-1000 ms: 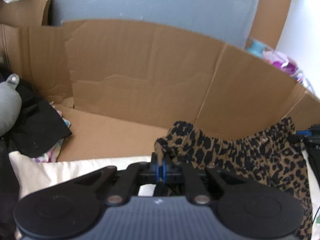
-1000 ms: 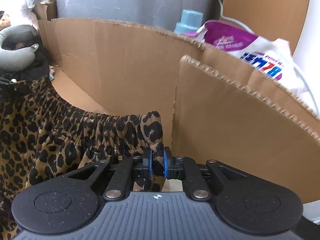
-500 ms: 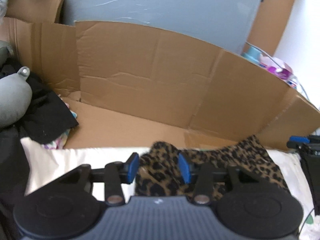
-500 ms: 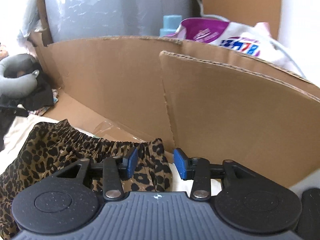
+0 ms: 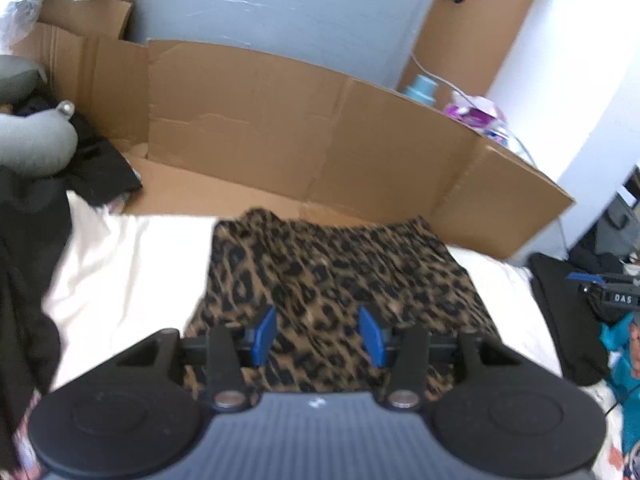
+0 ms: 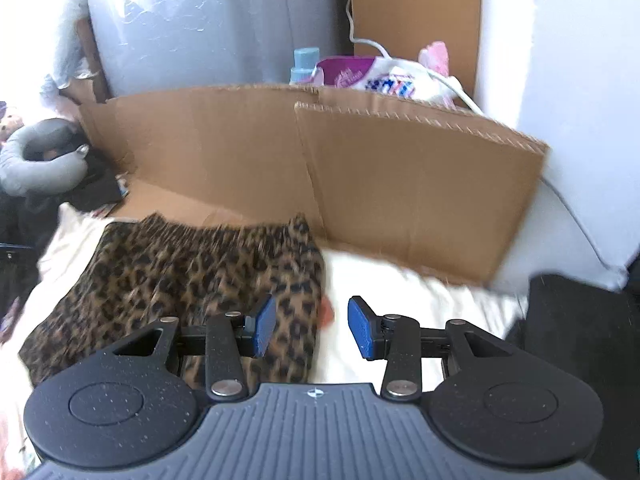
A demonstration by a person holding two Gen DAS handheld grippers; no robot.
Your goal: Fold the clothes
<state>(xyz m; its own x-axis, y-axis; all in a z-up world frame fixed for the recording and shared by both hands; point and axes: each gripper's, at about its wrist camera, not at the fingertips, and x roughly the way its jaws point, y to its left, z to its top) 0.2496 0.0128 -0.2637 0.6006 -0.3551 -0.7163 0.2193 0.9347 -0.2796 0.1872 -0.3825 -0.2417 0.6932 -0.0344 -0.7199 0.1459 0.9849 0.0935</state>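
**Two grippers off the leopard skirt**

Both grippers hang above the bed with nothing between their pads. The left gripper point(image 5: 318, 336) has its blue pads point(image 5: 264, 336) parted and still spreading; they hover over the skirt point(image 5: 328, 276) without touching it. The right gripper point(image 6: 312, 328) stands about as wide, over the skirt's right edge: its left pad point(image 6: 262, 330) is above the print, its right pad point(image 6: 360, 328) above the sheet point(image 6: 400, 292). Neither one grips cloth.

The skirt lies flat on the white sheet, its gathered waistband point(image 6: 224, 232) at the far side, close to the foot of the cardboard point(image 5: 280, 128). Whether the band touches the cardboard cannot be told. Its lower part runs under the left gripper's body and out of sight. In the right view the skirt point(image 6: 160, 280) fills the left half of the bed, with bare sheet beside it.

The cardboard stands as a low, creased wall behind the bed. Behind it sit a pale blue bottle point(image 6: 304, 64) and a purple and white bag point(image 6: 380, 76), with a white cable point(image 6: 440, 76) across the bag.

At the left, a grey neck pillow point(image 5: 32, 144) rests on a heap of black clothes point(image 5: 92, 168). At the right edge of the left view are a black cloth point(image 5: 560, 312) and a teal garment point(image 5: 624, 364). Both views are slightly blurred.
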